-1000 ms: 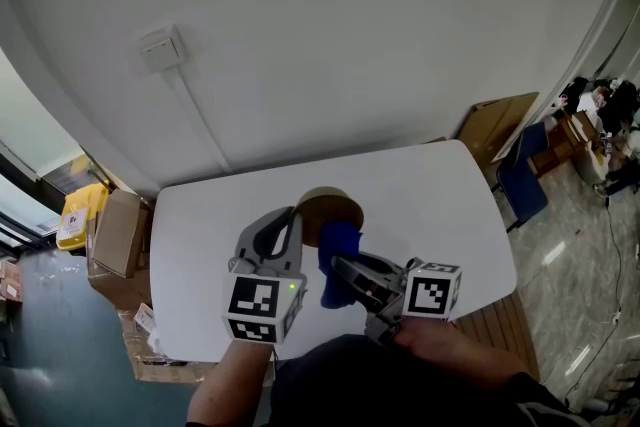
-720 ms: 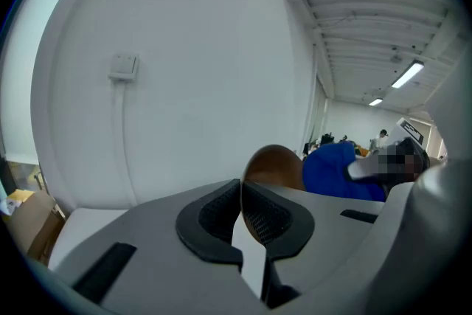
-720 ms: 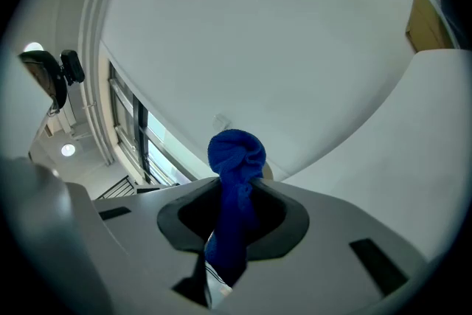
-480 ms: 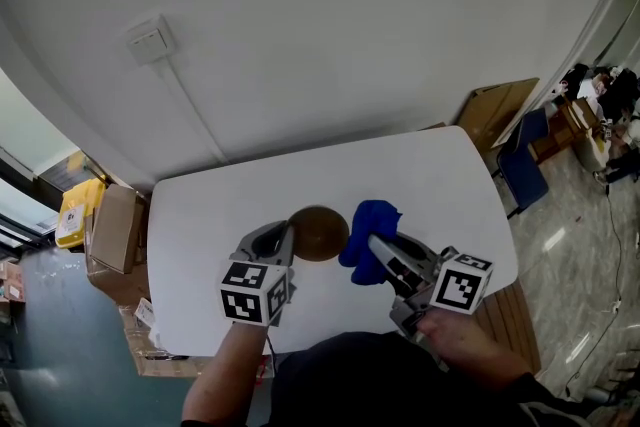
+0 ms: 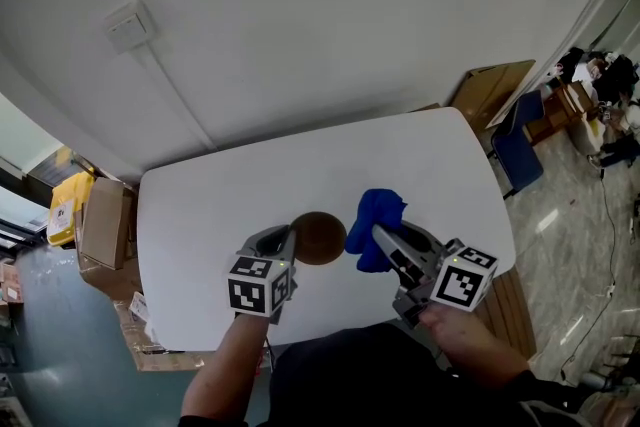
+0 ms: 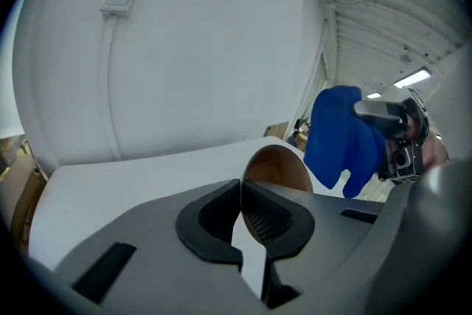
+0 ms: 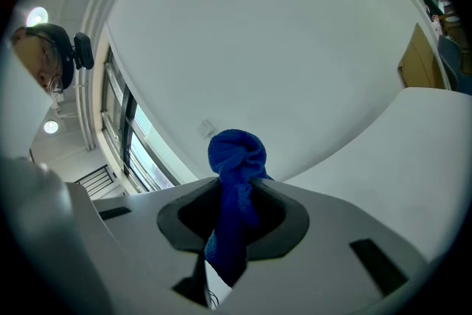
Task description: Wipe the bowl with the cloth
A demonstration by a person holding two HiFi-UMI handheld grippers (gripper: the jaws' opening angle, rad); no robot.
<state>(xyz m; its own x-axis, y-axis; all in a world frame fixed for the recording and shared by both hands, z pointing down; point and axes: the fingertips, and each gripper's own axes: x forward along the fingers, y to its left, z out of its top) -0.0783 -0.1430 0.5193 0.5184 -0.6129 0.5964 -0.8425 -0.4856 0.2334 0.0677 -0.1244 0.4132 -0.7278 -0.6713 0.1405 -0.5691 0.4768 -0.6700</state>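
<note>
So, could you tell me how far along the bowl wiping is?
Grasps are done: the left claw is shut on the bowl at its rim, the right claw on the cloth. A second ago the cloth was at the bowl; now it hangs apart, right of the bowl. Wiping looks finished or paused; setting both down on the table remains.

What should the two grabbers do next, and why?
Probably ease the bowl down onto the table and let go. The left gripper is shut on its rim, and the cloth in the right gripper has swung away from the bowl since a second ago, so the wiping looks finished.
</note>
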